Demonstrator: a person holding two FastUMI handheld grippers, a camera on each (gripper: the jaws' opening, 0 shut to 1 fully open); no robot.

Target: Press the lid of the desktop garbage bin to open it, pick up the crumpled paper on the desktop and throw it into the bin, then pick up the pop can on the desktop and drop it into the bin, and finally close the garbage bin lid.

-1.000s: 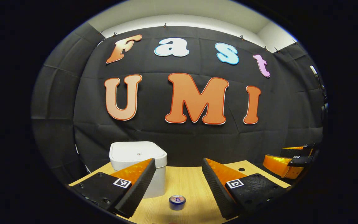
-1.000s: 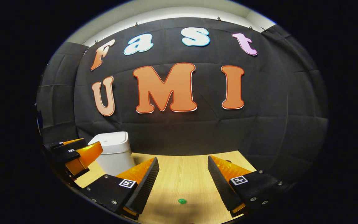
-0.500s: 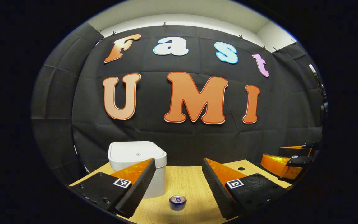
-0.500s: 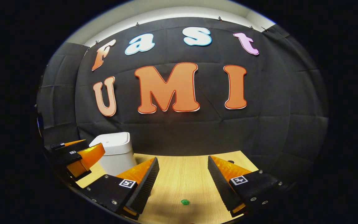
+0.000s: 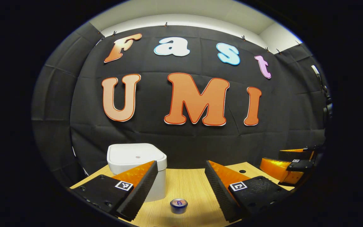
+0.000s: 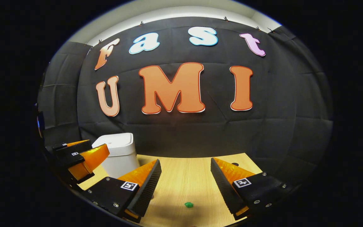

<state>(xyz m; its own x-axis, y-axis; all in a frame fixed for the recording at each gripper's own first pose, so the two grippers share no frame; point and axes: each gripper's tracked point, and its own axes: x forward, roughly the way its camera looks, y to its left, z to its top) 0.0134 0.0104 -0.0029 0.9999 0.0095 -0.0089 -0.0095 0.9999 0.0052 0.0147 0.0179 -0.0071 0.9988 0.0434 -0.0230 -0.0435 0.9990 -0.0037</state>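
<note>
Left gripper (image 5: 180, 171) agape above pop can (image 5: 178, 205), seemingly upright.

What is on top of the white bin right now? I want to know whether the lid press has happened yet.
The bin has its lid flat and closed on top, with nothing resting on it. Both grippers are away from it. The closed lid hides the inside.
</note>
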